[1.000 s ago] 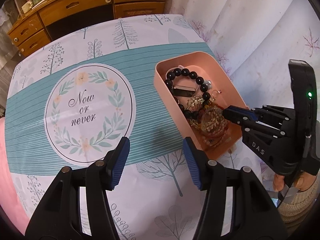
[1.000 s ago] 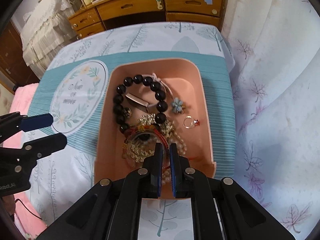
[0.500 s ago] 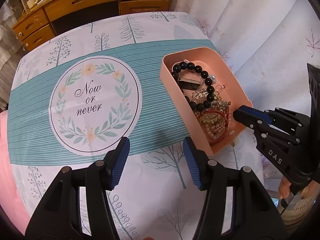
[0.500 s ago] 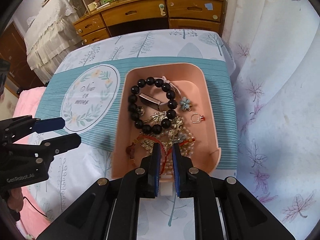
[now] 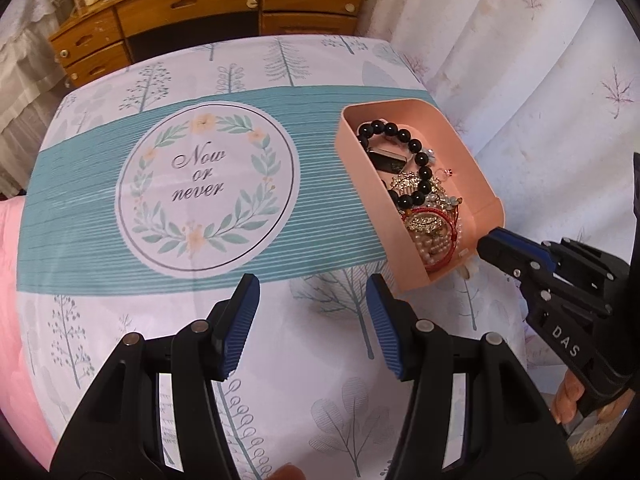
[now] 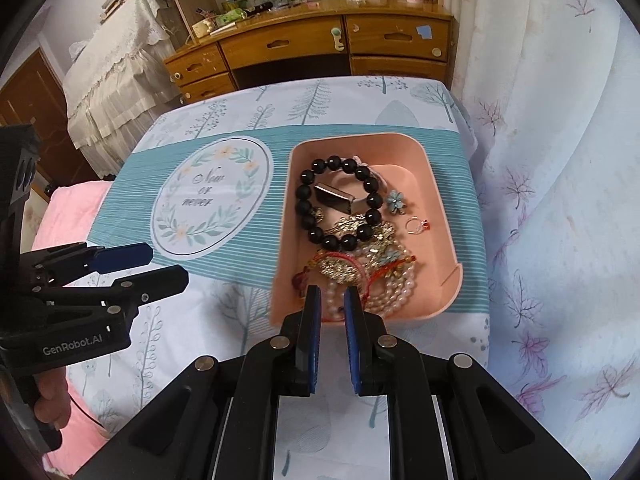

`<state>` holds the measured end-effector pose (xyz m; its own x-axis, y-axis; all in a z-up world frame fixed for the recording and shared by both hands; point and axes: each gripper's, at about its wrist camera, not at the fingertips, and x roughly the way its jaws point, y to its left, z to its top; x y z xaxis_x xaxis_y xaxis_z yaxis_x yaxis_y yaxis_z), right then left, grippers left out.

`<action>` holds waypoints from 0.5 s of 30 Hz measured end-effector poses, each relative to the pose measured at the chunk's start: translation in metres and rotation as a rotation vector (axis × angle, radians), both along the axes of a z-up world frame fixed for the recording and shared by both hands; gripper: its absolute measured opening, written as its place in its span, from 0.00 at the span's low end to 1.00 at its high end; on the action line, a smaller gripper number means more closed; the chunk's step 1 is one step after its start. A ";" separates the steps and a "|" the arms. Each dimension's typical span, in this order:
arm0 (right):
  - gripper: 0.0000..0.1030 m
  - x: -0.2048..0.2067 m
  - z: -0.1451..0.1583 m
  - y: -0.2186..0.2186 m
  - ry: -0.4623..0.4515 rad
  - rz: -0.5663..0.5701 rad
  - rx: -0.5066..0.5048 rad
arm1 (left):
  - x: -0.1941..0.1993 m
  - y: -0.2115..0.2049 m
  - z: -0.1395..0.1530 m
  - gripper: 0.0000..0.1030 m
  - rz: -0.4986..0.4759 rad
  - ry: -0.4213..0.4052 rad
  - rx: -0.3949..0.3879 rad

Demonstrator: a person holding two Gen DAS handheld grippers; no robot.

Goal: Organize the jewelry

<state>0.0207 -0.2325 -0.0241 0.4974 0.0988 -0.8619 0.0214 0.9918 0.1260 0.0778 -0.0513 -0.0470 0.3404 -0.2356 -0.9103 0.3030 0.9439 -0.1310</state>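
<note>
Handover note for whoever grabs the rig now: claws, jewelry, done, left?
Left claw: open, empty, over the tablecloth beside the tray.
Right claw: nearly shut, nothing seen between its pads, at the near edge of the pink tray.
Jewelry: all in the tray, tangled. Black bead bracelet at the far end, pearl strand and red cord bracelet at the near end, blue flower piece and ring lying loose.
Done: nothing taken out.
Left: untangle and sort every piece.
</note>
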 end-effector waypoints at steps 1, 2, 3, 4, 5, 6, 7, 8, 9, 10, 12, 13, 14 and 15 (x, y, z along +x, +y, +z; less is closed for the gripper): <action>0.12 -0.004 0.001 0.002 -0.008 -0.001 0.006 | -0.004 0.002 0.001 0.51 0.009 -0.010 0.002; 0.14 -0.009 0.001 0.004 -0.018 -0.002 0.015 | -0.008 0.004 0.001 0.51 0.018 -0.021 0.004; 0.16 -0.013 0.000 0.006 -0.026 -0.003 0.025 | -0.012 0.006 0.002 0.51 0.024 -0.026 0.004; 0.21 -0.016 0.000 0.008 -0.032 -0.004 0.033 | -0.017 0.008 0.002 0.51 0.033 -0.033 0.003; 0.24 -0.022 0.000 0.012 -0.042 -0.006 0.038 | -0.022 0.011 0.003 0.51 0.043 -0.038 0.000; 0.25 -0.028 0.000 0.015 -0.054 -0.006 0.037 | -0.027 0.015 0.004 0.51 0.053 -0.042 -0.011; 0.25 -0.031 0.001 0.016 -0.058 -0.004 0.037 | -0.032 0.019 0.006 0.51 0.064 -0.045 -0.018; 0.25 -0.037 0.003 0.020 -0.067 -0.004 0.041 | -0.037 0.022 0.008 0.51 0.080 -0.051 -0.020; 0.25 -0.043 0.006 0.022 -0.074 -0.006 0.051 | -0.042 0.024 0.009 0.51 0.089 -0.055 -0.014; 0.25 -0.047 0.008 0.024 -0.079 -0.004 0.058 | -0.048 0.027 0.013 0.51 0.101 -0.065 -0.010; 0.29 -0.058 0.018 0.027 -0.100 0.004 0.073 | -0.061 0.031 0.021 0.51 0.113 -0.099 -0.010; 0.36 -0.064 0.023 0.029 -0.115 0.003 0.071 | -0.070 0.032 0.026 0.52 0.121 -0.127 -0.008; 0.42 -0.071 0.029 0.032 -0.137 -0.004 0.060 | -0.077 0.033 0.031 0.56 0.126 -0.154 -0.004; 0.45 -0.078 0.034 0.034 -0.161 -0.015 0.050 | -0.086 0.033 0.036 0.59 0.132 -0.190 0.001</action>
